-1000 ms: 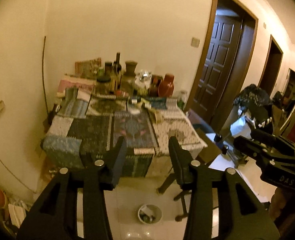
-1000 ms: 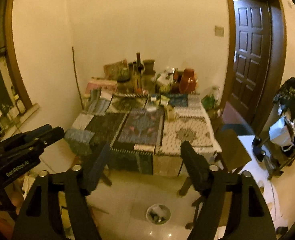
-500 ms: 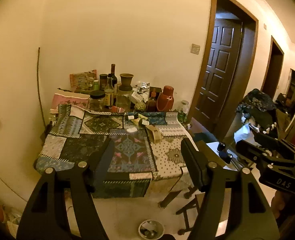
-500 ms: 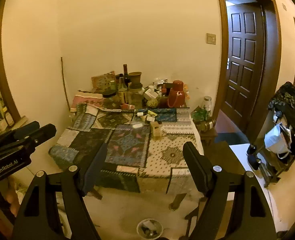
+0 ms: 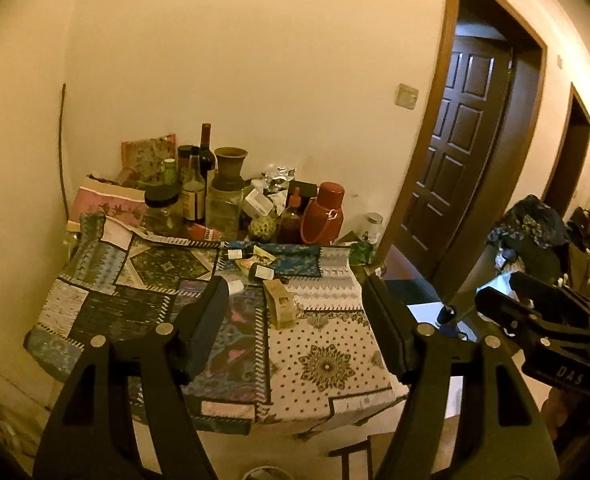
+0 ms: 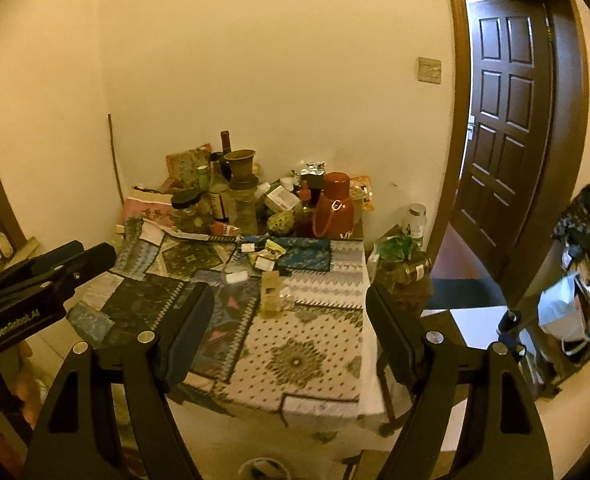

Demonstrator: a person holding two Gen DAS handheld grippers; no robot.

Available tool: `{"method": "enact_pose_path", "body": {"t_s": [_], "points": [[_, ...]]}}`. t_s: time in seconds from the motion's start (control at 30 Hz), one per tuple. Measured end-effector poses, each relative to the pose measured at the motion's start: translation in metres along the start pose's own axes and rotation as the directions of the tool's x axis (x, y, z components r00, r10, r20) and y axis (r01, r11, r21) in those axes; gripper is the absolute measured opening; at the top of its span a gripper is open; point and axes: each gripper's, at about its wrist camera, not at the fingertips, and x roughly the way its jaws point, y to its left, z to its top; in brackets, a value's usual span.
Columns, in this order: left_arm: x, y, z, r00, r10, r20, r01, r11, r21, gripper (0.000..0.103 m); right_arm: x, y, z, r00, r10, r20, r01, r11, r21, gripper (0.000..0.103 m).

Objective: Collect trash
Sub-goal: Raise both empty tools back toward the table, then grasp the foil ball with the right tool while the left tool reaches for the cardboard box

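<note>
A table under a patchwork cloth (image 5: 327,364) stands against the wall. On its middle lie a small tan carton (image 5: 279,306) (image 6: 270,291), a white slip (image 6: 235,277), and a cluster of small wrappers and little bottles (image 5: 255,264) (image 6: 265,254). My left gripper (image 5: 295,284) is open and empty, short of the table's near edge. My right gripper (image 6: 290,292) is also open with nothing between its fingers. Each shows in the other's view, the right gripper (image 5: 547,332) and the left gripper (image 6: 43,280). A small round bin (image 6: 263,469) sits on the floor at the bottom edge.
Bottles, jars and a red flask (image 5: 322,214) crowd the table's back by the wall. A low stand with a plant and jar (image 6: 403,256) is at the table's right. A dark door (image 6: 507,128), a white low surface (image 6: 479,320) and hanging bags (image 6: 563,312) are further right.
Both grippers have come closer to the table, which now fills more of each view. The floor bin has slid to the bottom edge. The left jaws have widened.
</note>
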Motion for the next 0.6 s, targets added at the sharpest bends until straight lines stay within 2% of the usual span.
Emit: {"method": "enact_pose_path", "body": {"t_s": [0.3,0.47,0.6], "points": [[0.06,0.005,0.009,0.995,0.064,-0.072,-0.064,0.998,-0.002,0.068,0.073,-0.024,0.004,0.991,0.024,-0.131,-0.022,1.0,0.018,0.075],[0.107,0.032,0.018,0.991,0.072,-0.116,-0.071,0.997,0.014,0.068,0.127,-0.033,0.002,0.976,0.055,-0.212,-0.038,0.996,0.083,0.075],[0.149,0.052,0.027,0.984,0.047,-0.174,-0.04,0.998,0.044,0.068,0.185,-0.035,-0.003,0.954,0.061,-0.294,-0.009,0.985,0.175,0.075]]}}
